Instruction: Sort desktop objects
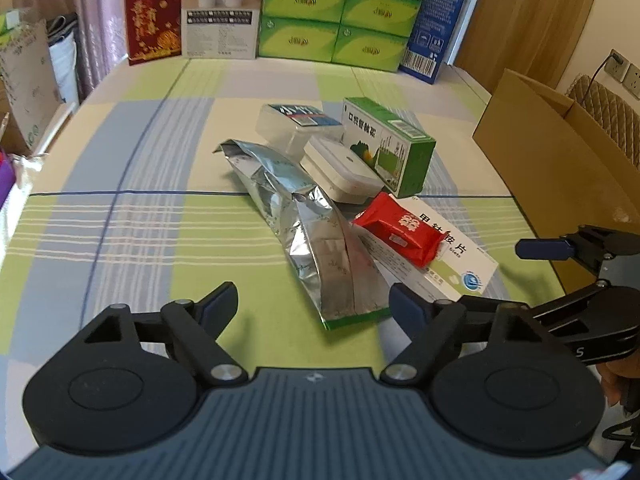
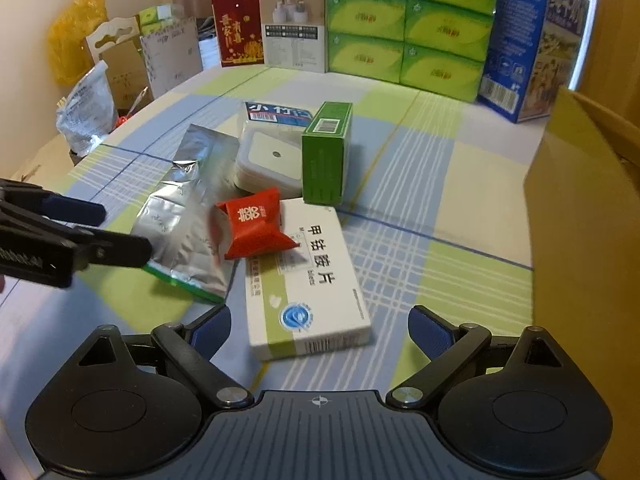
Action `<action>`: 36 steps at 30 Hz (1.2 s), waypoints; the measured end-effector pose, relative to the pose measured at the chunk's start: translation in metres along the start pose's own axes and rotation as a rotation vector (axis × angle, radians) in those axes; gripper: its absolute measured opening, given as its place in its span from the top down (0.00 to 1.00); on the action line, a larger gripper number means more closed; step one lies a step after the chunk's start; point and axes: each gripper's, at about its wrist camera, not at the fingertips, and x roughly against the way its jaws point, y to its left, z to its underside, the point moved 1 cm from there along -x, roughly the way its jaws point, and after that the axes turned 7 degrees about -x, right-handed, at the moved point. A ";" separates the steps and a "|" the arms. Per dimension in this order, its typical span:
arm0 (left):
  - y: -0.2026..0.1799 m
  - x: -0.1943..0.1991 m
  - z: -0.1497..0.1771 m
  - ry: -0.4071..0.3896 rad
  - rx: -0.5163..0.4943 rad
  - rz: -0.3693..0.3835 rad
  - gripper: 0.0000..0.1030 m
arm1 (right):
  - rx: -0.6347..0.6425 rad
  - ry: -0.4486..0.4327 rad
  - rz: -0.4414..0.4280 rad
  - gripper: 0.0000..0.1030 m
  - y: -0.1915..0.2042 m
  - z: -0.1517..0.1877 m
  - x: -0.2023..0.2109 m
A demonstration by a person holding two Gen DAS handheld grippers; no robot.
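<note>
Unsorted at frame centre: foil bag (image 1: 304, 232), red packet (image 1: 396, 228) atop white box (image 2: 308, 276), green box (image 2: 326, 152), two cases; carton (image 2: 580, 216) at right; left gripper (image 1: 312, 304), right gripper (image 2: 320, 332) both released, empty.

A home room: a counter under a checked cloth (image 1: 120, 208), curtains (image 1: 92, 8), a wooden door (image 1: 532, 12), wall sockets (image 1: 624, 72), stacked tissue packs (image 1: 340, 12) and a cardboard box (image 1: 560, 152) alongside.
</note>
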 end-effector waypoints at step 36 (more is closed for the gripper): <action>-0.032 0.072 0.070 0.145 -0.030 0.046 0.79 | -0.114 0.124 0.034 0.31 0.033 0.076 0.051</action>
